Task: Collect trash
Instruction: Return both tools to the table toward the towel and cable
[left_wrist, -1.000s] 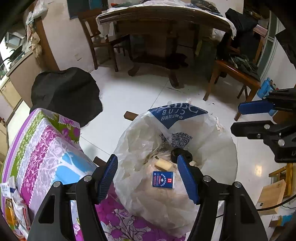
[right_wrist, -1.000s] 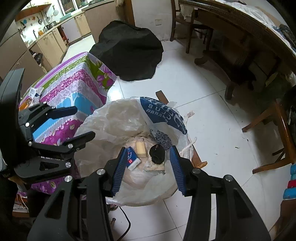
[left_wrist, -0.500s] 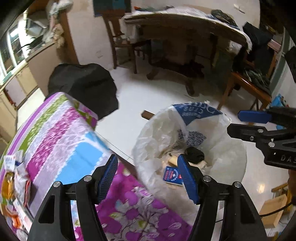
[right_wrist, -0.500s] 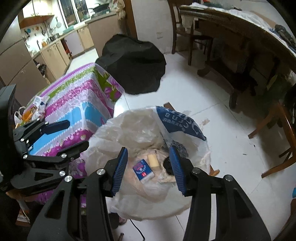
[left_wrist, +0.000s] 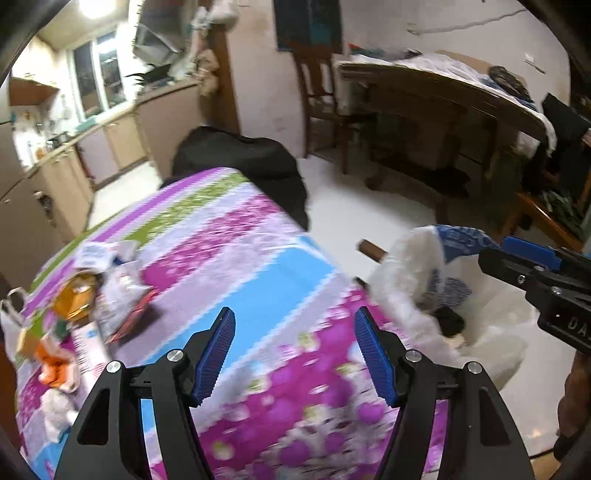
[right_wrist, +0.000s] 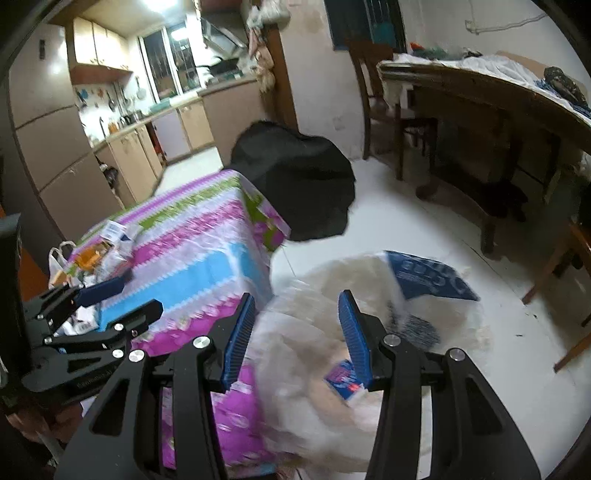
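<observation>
Trash (left_wrist: 85, 295) lies heaped at the left edge of the frame on the floral-covered counter (left_wrist: 258, 266), leftward of the left hand-held gripper (left_wrist: 293, 354), the nearer one, jaws apart and empty. Right hand-held gripper (right_wrist: 295, 332), also apart and empty, hangs over the white bag (right_wrist: 314, 295).

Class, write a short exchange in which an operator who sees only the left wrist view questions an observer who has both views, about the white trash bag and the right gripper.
Operator: I see a black item in the white bag. Is anything else inside?
Observer: Yes, the right wrist view shows a small blue-and-white box in it.
Operator: Is the right gripper carrying anything?
Observer: No. Its jaws stand apart with nothing between them, and it points toward the bag.
</observation>
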